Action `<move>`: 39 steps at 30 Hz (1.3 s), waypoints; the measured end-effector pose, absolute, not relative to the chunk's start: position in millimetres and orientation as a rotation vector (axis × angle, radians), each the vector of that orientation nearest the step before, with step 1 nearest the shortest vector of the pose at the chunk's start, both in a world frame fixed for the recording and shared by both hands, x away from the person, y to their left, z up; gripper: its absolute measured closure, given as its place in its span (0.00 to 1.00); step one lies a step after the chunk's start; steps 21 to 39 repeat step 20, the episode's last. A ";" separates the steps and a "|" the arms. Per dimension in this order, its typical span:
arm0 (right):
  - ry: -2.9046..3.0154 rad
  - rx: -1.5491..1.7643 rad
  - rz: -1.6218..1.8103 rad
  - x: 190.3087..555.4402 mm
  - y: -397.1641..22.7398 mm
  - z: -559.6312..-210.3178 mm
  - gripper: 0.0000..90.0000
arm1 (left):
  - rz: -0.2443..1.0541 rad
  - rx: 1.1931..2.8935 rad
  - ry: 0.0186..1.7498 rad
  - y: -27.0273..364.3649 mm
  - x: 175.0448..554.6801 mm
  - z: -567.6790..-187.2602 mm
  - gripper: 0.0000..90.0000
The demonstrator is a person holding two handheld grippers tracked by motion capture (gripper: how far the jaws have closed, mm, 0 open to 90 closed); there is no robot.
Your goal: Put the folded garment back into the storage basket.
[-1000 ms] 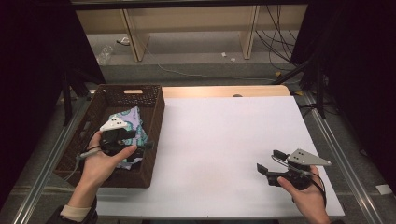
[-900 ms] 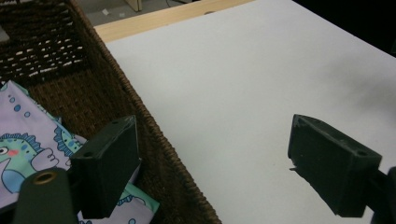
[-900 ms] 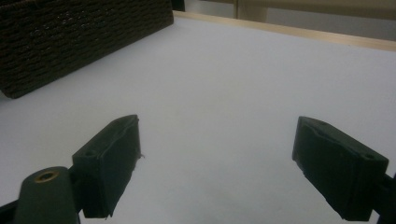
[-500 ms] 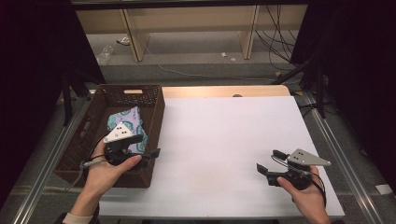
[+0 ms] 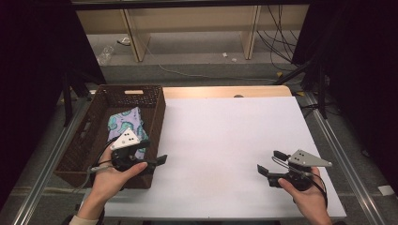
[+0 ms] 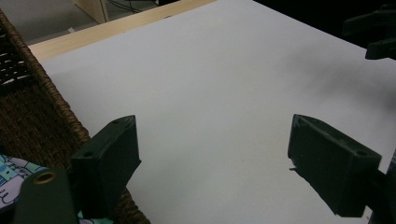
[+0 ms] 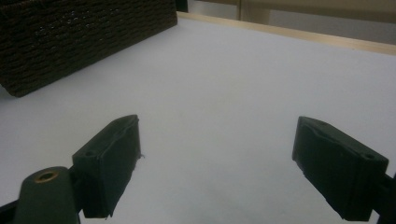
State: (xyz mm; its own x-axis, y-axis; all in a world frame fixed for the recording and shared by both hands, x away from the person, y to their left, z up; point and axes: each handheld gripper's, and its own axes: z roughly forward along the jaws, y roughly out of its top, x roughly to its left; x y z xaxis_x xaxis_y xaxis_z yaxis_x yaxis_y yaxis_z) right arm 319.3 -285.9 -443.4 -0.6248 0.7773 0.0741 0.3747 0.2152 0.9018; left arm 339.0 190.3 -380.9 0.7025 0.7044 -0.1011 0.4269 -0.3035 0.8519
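Since the earlier high views, the left gripper (image 5: 157, 161) has swung out of the dark brown woven wicker basket (image 5: 155, 101). Before, it hung over the folded cloth with the teal and lilac pattern (image 5: 126, 123); now its jaws poke across the basket's near right wall and out above the white tabletop (image 5: 225, 136). The right gripper (image 5: 267, 174) has not shifted; it sits low over the near right part of the table.

Both pairs of tongs stand wide apart with nothing between them. In the left gripper view the jaws frame bare white table, with the wicker wall (image 6: 51, 116) running along their left side and a corner of the patterned cloth (image 6: 14, 172) behind and below the left jaw. In the right gripper view the jaws frame bare table too, with the basket (image 7: 84, 37) well ahead and to their left.

The cloth lies inside the basket, along its right wall, long axis running from the near side toward the far side. From the left tongs it lies just behind and to the left, on the other side of the wall, so these jaws point away from it. From the right tongs it is well apart, across the whole table.

The left hand (image 5: 112, 176) is far the nearer. I judge that a pick would call for turning those tongs back over the wall and coming down across the cloth's narrow width.
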 end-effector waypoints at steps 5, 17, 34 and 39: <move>2.098 1.068 1.389 319.3 -286.2 -443.5 0.18 | 0.410 1.946 0.865 187.9 338.2 -381.5 0.18; 2.107 1.069 1.376 319.6 -285.4 -443.8 0.18 | 0.428 1.971 0.884 194.0 342.1 -376.9 0.18; 2.106 1.072 1.379 319.7 -285.6 -443.9 0.18 | 0.428 1.978 0.887 193.8 342.5 -377.3 0.18; 2.106 1.072 1.379 319.7 -285.6 -443.9 0.18 | 0.428 1.978 0.887 193.8 342.5 -377.3 0.18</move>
